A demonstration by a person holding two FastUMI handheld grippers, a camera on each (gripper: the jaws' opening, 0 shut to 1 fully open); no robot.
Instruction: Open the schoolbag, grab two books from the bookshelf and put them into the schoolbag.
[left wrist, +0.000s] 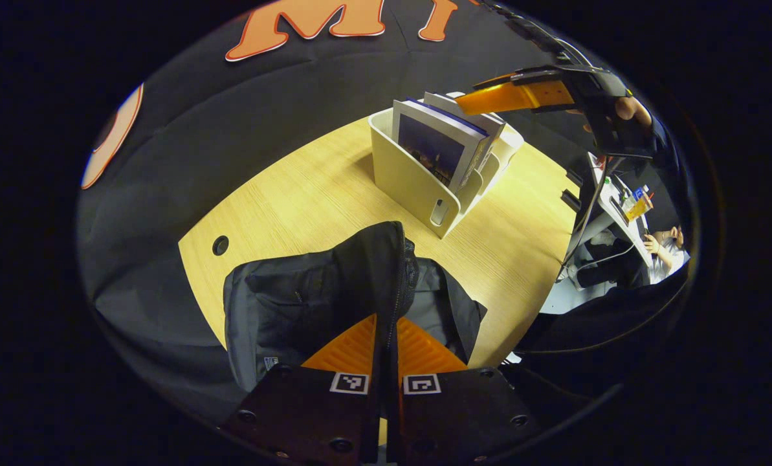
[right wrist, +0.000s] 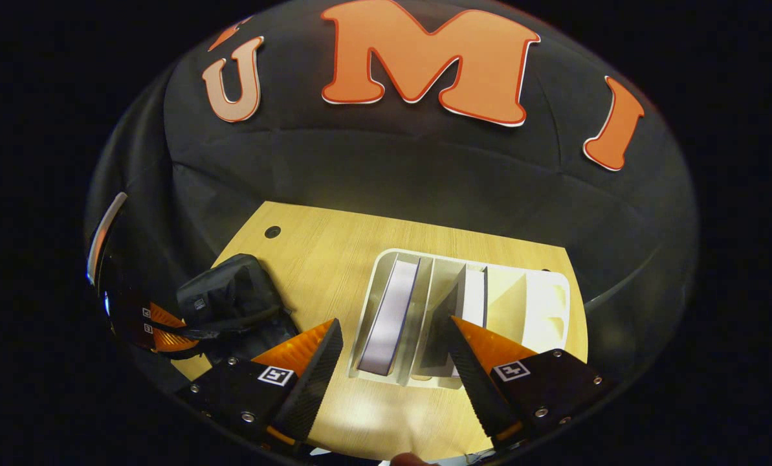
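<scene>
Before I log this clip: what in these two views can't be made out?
- Schoolbag interior, left gripper view: the flap pinched in the left gripper hides it.
- Books in the bookshelf, right gripper view: seen edge-on from above, covers hidden.
- Right gripper, same view: open, fingers cover the bookshelf's front.

One bag (left wrist: 308, 304) at 6 o'clock in the left gripper view, one rack (left wrist: 411, 178) at 1 o'clock, two books (left wrist: 434, 145) in it, one table (left wrist: 295, 200) with one hole (left wrist: 220, 245) at 9 o'clock
</scene>
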